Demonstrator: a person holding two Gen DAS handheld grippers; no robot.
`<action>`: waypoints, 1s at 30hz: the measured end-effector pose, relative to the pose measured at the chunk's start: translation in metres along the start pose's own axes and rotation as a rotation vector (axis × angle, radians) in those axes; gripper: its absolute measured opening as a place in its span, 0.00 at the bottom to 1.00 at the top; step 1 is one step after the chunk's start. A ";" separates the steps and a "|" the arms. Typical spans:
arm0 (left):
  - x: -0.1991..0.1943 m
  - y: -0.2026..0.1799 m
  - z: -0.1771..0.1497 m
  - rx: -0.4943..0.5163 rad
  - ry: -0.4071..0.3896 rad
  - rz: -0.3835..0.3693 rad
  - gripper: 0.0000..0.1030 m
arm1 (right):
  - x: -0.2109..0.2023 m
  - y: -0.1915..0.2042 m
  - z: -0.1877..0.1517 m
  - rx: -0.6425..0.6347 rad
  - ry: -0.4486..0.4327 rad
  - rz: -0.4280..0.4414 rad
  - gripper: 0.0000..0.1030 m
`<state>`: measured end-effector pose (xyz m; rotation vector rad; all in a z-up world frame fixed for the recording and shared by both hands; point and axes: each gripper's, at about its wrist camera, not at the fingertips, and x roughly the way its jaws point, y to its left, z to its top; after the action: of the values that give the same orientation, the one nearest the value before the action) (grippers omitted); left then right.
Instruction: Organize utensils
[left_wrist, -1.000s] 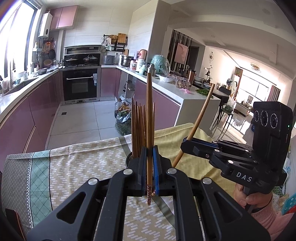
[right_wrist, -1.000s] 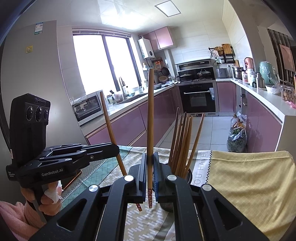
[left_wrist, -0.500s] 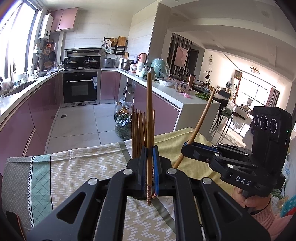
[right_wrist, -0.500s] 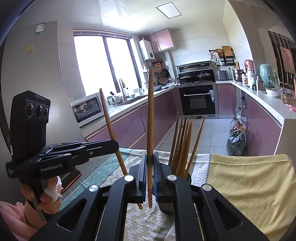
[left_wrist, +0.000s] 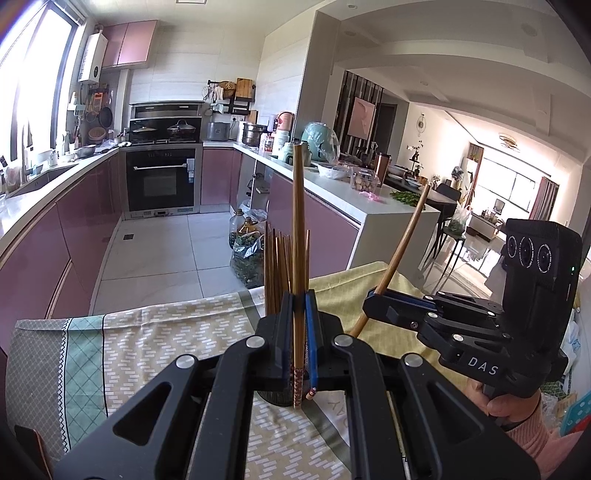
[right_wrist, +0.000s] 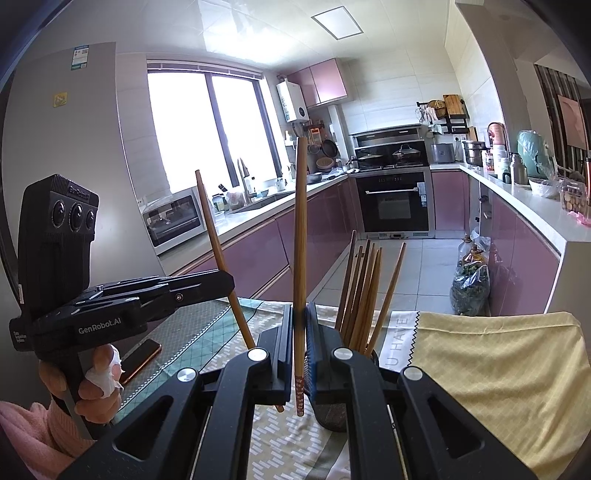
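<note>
My left gripper is shut on a brown chopstick that stands upright, its patterned tip hanging below the jaws. Right behind it a dark holder carries several chopsticks. To the right, my right gripper grips a slanted chopstick. In the right wrist view the right gripper is shut on its upright chopstick. The holder with its chopsticks stands just right of the jaws. The left gripper holds its chopstick at the left.
A patterned tablecloth covers the table, with a yellow cloth on its right part. A phone lies near the hand that holds the left gripper. Kitchen counters and a tiled floor lie beyond the table edge.
Both grippers keep their chopsticks over the table beside the holder. The left wrist view has drifted only slightly; nothing was let go or taken.
</note>
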<state>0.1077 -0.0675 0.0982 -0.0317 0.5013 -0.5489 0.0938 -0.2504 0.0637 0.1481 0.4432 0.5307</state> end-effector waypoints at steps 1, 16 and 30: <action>0.000 0.000 0.000 0.000 -0.001 0.000 0.07 | 0.000 0.000 0.000 0.000 0.000 0.000 0.06; 0.002 -0.001 0.008 0.000 -0.024 -0.004 0.07 | 0.001 0.001 0.006 -0.008 -0.018 -0.004 0.06; 0.002 -0.005 0.017 0.010 -0.048 0.003 0.07 | 0.001 0.000 0.014 -0.014 -0.033 -0.015 0.06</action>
<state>0.1144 -0.0740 0.1127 -0.0340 0.4520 -0.5465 0.1008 -0.2507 0.0757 0.1400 0.4083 0.5154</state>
